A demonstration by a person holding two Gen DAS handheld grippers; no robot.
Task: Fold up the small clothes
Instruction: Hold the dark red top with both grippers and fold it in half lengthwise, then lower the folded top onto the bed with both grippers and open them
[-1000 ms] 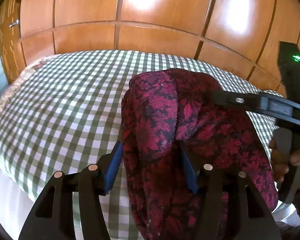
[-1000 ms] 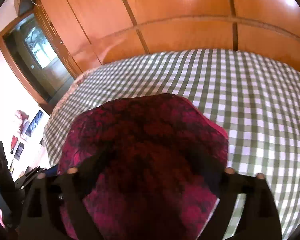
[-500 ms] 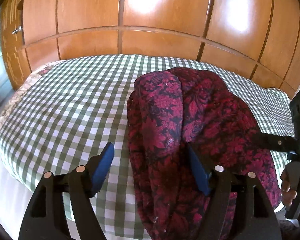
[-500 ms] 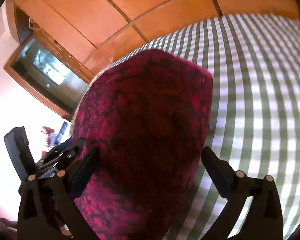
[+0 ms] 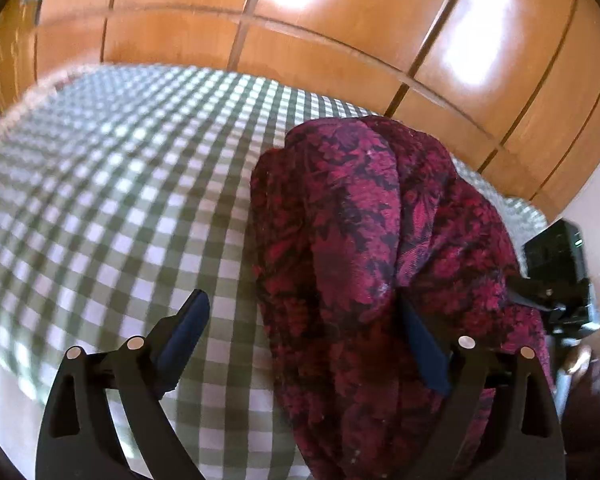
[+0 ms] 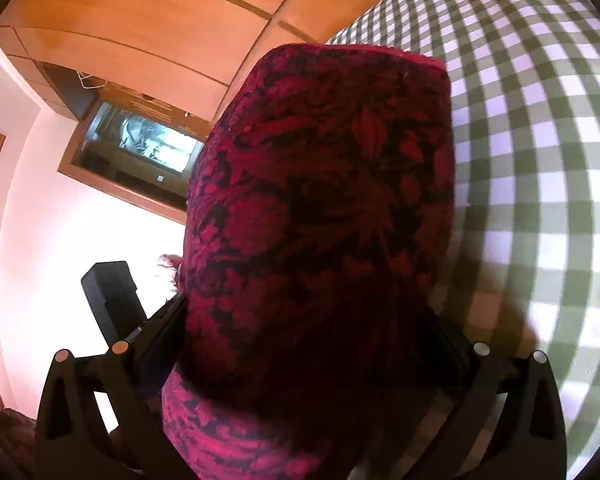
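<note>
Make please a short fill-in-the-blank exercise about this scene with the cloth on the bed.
1. The garment has a dark red ____ print.
2. It lies on a bed cover with a green and white ____ pattern.
3. Behind the bed stand panels made of ____.
4. The left gripper has ____ pads, and its jaws are opening.

Missing words: floral; checked; wood; blue

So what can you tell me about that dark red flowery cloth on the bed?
The cloth is soft woven fabric, crimson flowers on black, bunched into a folded heap on the green checked bedspread. The left gripper is opening; one blue pad lies against the cloth, the other stands clear. Cloth also fills the right gripper, whose pads are hidden.
</note>
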